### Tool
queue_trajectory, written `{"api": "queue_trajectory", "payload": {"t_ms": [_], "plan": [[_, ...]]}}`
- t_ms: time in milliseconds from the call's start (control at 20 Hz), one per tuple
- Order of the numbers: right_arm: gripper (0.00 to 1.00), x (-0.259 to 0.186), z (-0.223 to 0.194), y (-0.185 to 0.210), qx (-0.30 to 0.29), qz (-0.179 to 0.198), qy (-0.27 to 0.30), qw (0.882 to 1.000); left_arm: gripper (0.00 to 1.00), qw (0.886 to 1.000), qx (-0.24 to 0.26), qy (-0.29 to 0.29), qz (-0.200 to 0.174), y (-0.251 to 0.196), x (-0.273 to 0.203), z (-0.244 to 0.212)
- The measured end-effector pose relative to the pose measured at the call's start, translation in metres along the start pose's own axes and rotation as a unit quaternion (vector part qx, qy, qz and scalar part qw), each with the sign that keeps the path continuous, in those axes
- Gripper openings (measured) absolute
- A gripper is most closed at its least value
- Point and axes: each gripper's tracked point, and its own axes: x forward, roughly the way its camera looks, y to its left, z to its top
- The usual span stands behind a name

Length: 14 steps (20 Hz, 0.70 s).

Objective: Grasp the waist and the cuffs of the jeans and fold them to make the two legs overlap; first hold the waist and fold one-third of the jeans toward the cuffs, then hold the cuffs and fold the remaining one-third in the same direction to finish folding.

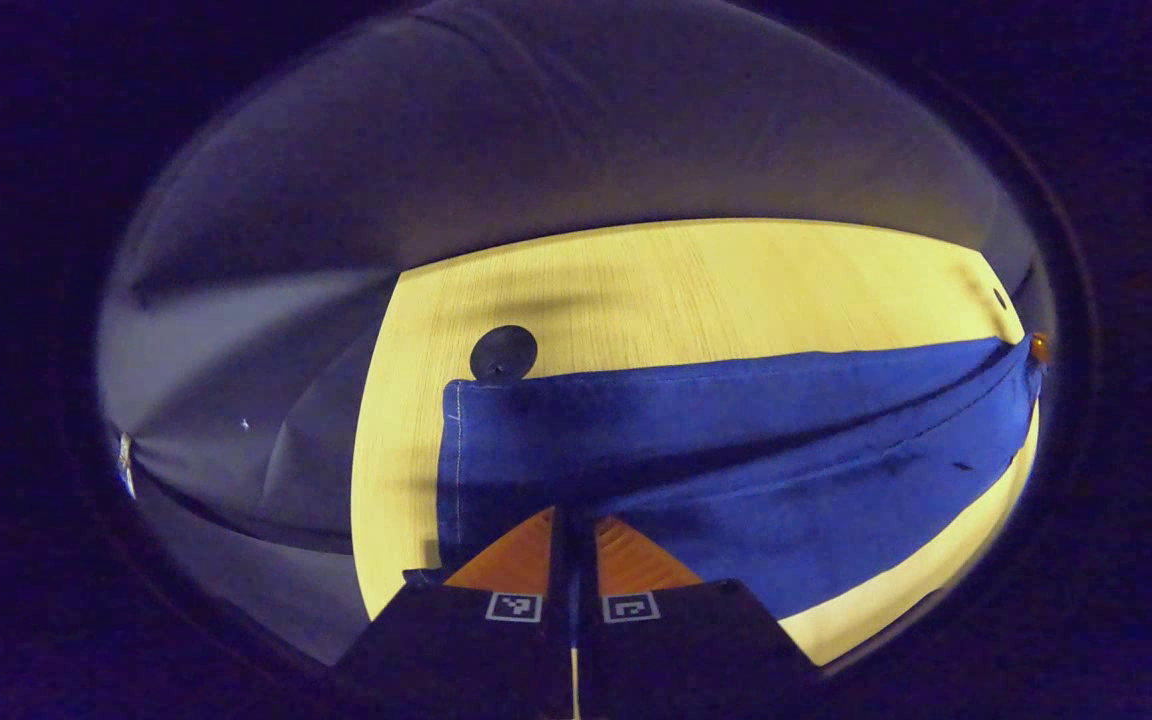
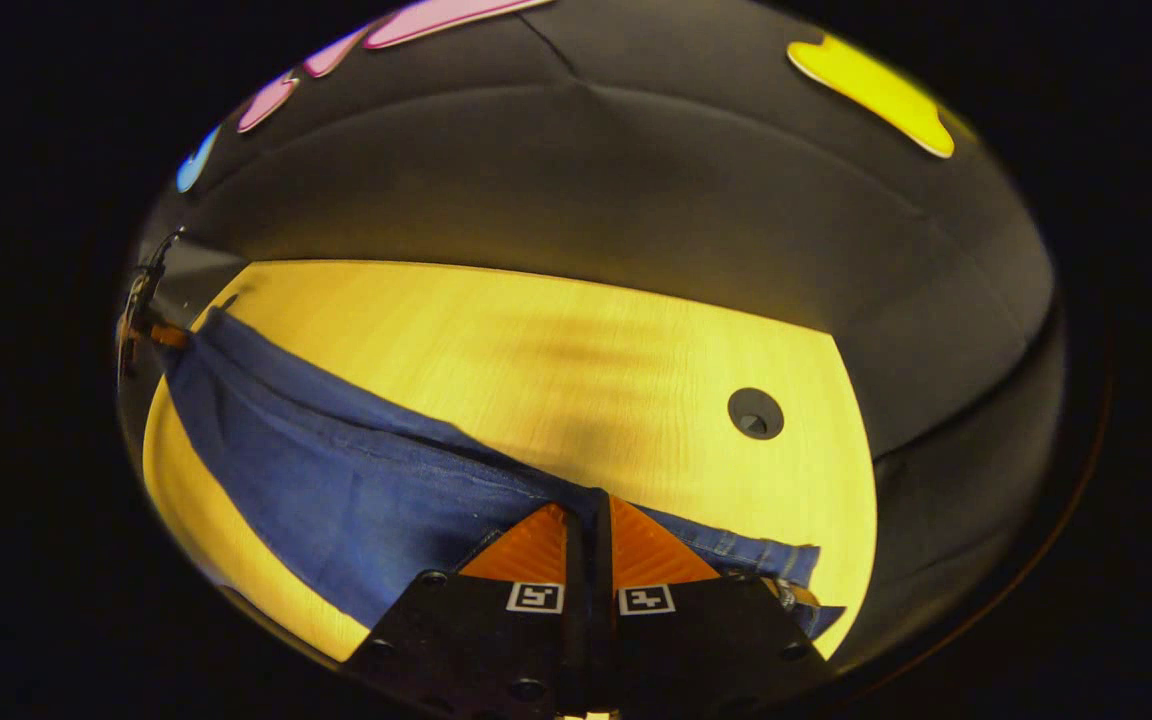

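Left gripper view: left gripper (image 1: 573, 520) pinched narrow on the near cuff edge of the jeans (image 1: 736, 450), denim stretching ahead and rightward over the bench (image 1: 696, 280), dark round hole (image 1: 503, 352) just beyond the hem. Right gripper view: right gripper (image 2: 588, 515) pinched narrow on the waistband edge, jeans (image 2: 336, 470) running off leftward, bench hole (image 2: 755, 412) ahead-right. Likely risk: thin edge grips slipping under tension, or only one layer caught, leaving legs misaligned.

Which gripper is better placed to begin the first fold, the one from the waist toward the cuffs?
Right. The right gripper is closed on the jeans at the waist end, where belt loops show. The left gripper pinches the cuff end, beside the stitched hem, so it should probably hold there.
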Motion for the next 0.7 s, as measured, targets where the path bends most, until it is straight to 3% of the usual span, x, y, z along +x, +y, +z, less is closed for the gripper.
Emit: {"api": "queue_trajectory", "payload": {"t_ms": [100,150,250,300,350,450,550,600,650,700], "plan": [[0.07,0.011,-0.005,0.001,0.029,0.002,0.011,1.0,0.16,1.0,-0.007,-0.018,0.021,0.008,-0.001,0.004],[0.12,0.015,-0.003,0.002,0.052,0.005,0.01,0.999,0.41,0.999,-0.011,-0.032,0.032,0.015,-0.003,0.006],[0.65,0.021,0.005,0.015,0.105,0.038,0.004,0.994,0.7,0.996,-0.027,-0.073,0.042,0.024,-0.018,0.02],[0.91,0.021,0.014,0.013,0.12,0.036,-0.003,0.992,0.84,0.993,-0.038,-0.103,0.035,0.016,-0.022,0.031],[0.98,0.015,0.022,0.01,0.132,0.035,-0.013,0.991,0.98,0.99,-0.043,-0.133,0.027,0.012,-0.032,0.043],[0.99,-0.002,0.041,0.01,0.158,0.049,-0.036,0.986,0.98,0.979,-0.051,-0.198,0.004,0.003,-0.062,0.07],[0.99,-0.022,0.056,-0.004,0.171,0.049,-0.059,0.982,0.98,0.966,-0.049,-0.25,-0.045,-0.012,-0.098,0.086],[0.99,-0.032,0.059,-0.012,0.175,0.043,-0.067,0.981,0.98,0.963,-0.052,-0.247,-0.097,-0.03,-0.106,0.087],[0.99,-0.041,0.063,-0.02,0.175,0.034,-0.072,0.981,0.98,0.967,-0.052,-0.21,-0.134,-0.039,-0.102,0.074],[0.99,-0.052,0.064,-0.027,0.172,0.026,-0.076,0.982,0.98,0.977,-0.047,-0.162,-0.13,-0.038,-0.1,0.057]]}}
